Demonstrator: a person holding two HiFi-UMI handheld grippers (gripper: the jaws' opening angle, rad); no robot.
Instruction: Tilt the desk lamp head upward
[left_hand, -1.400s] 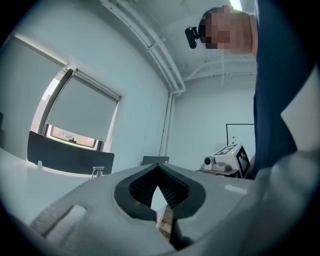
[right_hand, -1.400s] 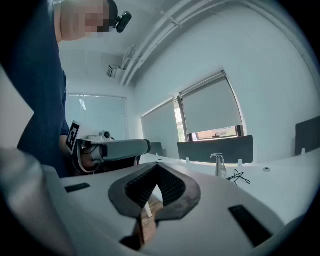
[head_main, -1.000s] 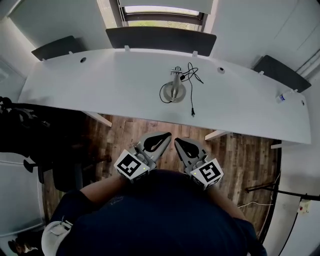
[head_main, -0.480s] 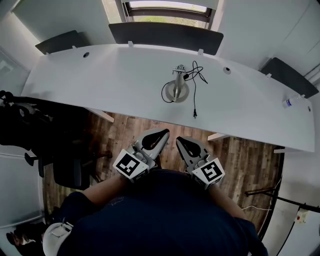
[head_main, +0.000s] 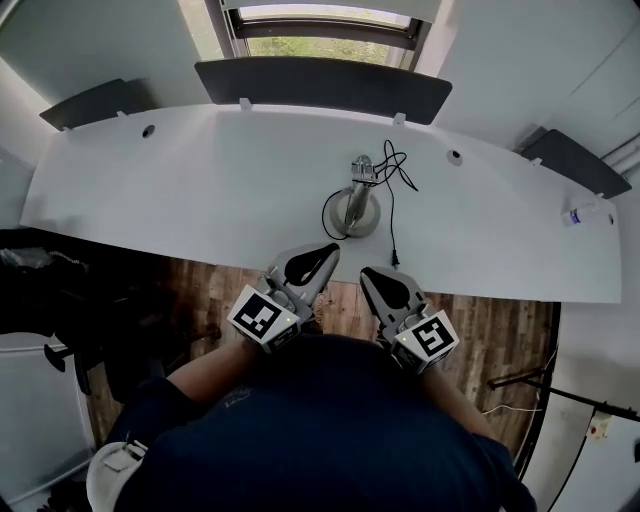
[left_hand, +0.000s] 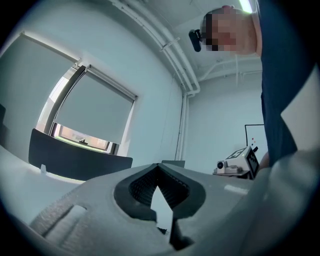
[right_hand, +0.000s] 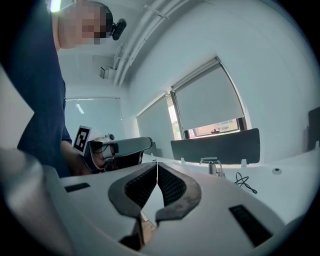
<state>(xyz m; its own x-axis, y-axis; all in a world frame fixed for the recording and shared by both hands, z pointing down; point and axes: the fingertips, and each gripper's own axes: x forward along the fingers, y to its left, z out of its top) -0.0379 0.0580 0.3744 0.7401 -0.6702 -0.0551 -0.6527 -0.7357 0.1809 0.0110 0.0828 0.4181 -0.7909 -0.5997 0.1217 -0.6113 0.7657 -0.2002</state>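
Nearing the desk lamp (head_main: 357, 203) now: left gripper (head_main: 326, 251), right gripper (head_main: 371, 275).

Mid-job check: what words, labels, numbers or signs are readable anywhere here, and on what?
No readable text in any view.
Left cube, right cube: black-and-white square patterns, no letters.
Bottle at the right end of the desk: label too small to read.
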